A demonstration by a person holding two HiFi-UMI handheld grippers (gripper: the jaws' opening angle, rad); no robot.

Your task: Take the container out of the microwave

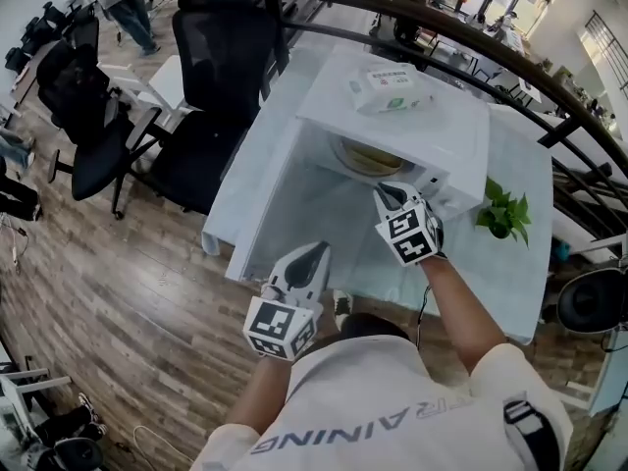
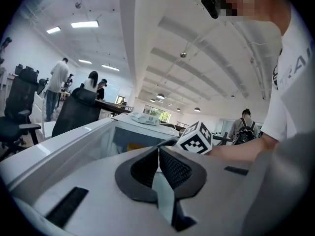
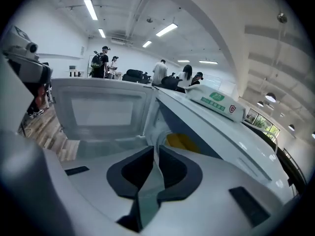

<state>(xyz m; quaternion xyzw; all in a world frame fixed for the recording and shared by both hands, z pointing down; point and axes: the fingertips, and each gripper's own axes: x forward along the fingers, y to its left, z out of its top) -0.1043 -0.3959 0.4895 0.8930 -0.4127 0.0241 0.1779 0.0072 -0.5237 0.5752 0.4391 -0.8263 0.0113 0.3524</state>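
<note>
A white microwave point(image 1: 432, 130) stands on the table with its door point(image 1: 280, 219) swung open to the left. Inside lies a yellowish container point(image 1: 368, 157), partly hidden by the microwave's roof. My right gripper point(image 1: 386, 194) hovers just in front of the opening, jaws shut and holding nothing. In the right gripper view the container point(image 3: 183, 141) shows just past the closed right gripper point(image 3: 156, 150), beside the open door point(image 3: 98, 107). My left gripper point(image 1: 317, 253) hangs lower, near the door's front edge, also shut and holding nothing. The left gripper view looks over the shut left gripper point(image 2: 158, 152) toward the container point(image 2: 135, 146).
A pack of wipes point(image 1: 389, 88) lies on the microwave's top. A small green plant point(image 1: 503, 212) stands on the table to the right. Black office chairs point(image 1: 211, 86) crowd the left side. A dark curved railing point(image 1: 471, 37) runs behind the table. People stand far off.
</note>
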